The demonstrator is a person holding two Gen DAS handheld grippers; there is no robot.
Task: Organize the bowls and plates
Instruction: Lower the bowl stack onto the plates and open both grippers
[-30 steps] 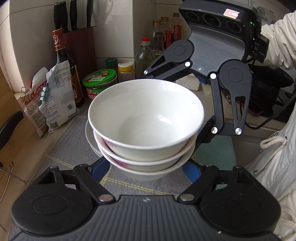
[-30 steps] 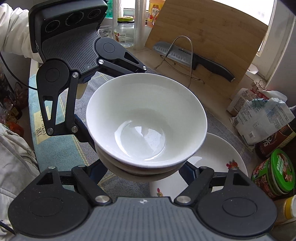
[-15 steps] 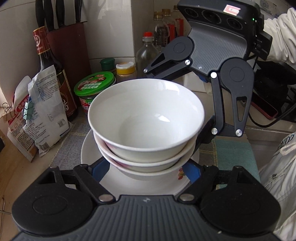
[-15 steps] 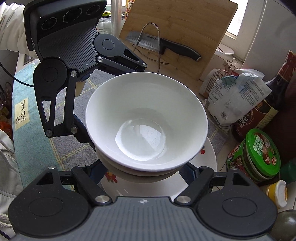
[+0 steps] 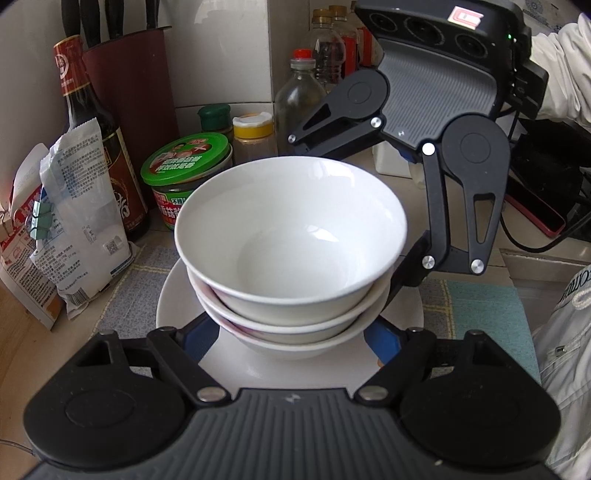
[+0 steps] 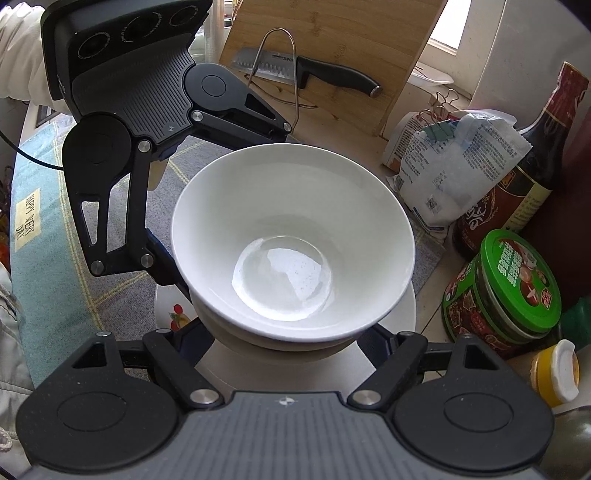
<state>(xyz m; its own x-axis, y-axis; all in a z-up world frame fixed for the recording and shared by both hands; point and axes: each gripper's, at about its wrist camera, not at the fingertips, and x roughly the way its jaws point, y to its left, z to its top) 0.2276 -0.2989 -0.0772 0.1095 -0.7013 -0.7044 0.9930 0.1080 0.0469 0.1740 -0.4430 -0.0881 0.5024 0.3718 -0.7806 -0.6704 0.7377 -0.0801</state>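
Observation:
A stack of three white bowls hangs between both grippers, which face each other across it. My left gripper is shut on the lowest bowl, its blue fingers pressed to the bowl's sides. From the opposite side my right gripper is shut on the same stack. A white plate with a fruit print lies directly below on the grey mat. I cannot tell whether the stack touches the plate.
A green-lidded jar, a dark sauce bottle, clipped packets, a knife block and small bottles crowd the wall side. A cutting board with a knife leans behind. A red phone lies to the right.
Both grippers carried the bowl stack sideways and a little lower toward the jars and bottles. The plate, first off to one side, now lies right beneath the stack.

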